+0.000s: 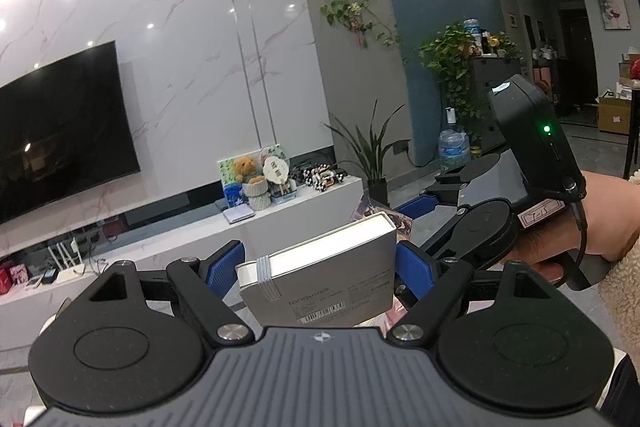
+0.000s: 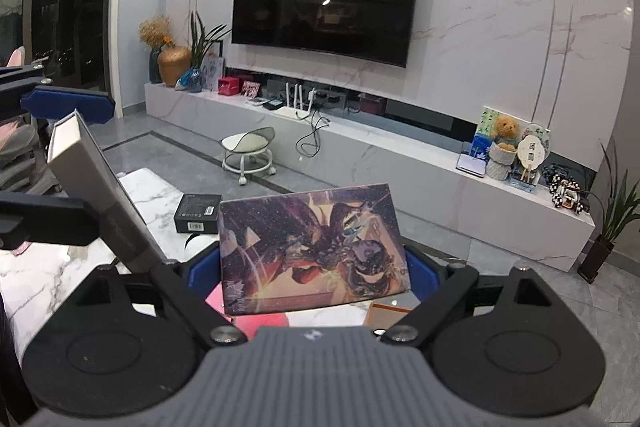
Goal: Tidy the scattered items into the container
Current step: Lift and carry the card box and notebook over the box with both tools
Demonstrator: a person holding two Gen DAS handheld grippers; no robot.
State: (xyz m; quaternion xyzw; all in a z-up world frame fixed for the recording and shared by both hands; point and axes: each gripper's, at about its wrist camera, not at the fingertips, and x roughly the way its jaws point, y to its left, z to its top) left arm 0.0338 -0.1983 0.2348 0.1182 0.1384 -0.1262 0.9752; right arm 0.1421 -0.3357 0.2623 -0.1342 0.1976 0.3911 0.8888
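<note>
My left fingers: the left gripper point(image 1: 320, 263) has its blue pads point(image 1: 414, 265) clamped wide across a grey box point(image 1: 320, 267), banded with grey elastic near one end and lifted clear of the table, one corner tipped up.
My right fingers: the right gripper point(image 2: 316, 267) is clamped just as wide on an illustrated box point(image 2: 312, 247) with dark purple and orange artwork, also carried in the air and tilted up.
My right hand: visible in the left view, a hand point(image 1: 592, 227) in a fleecy cuff around the right gripper's handle.
Just beyond: a marble table point(image 2: 60, 267) lies below both boxes; on it rests a black box point(image 2: 198, 213), untouched.
Near my right fingers: something pink point(image 2: 260, 319) and a brown-edged flat thing point(image 2: 386, 313) lie on the table under the illustrated box; I cannot tell what either is.
Container: I cannot pick it out for certain in either view.
Done so far: two boxes are picked up, none shown placed.
Left to do: by my judgement, put both boxes in the container, then fetch the black box and whatever else is loose.
Count: boxes three, two held and one lying; grippers two.
</note>
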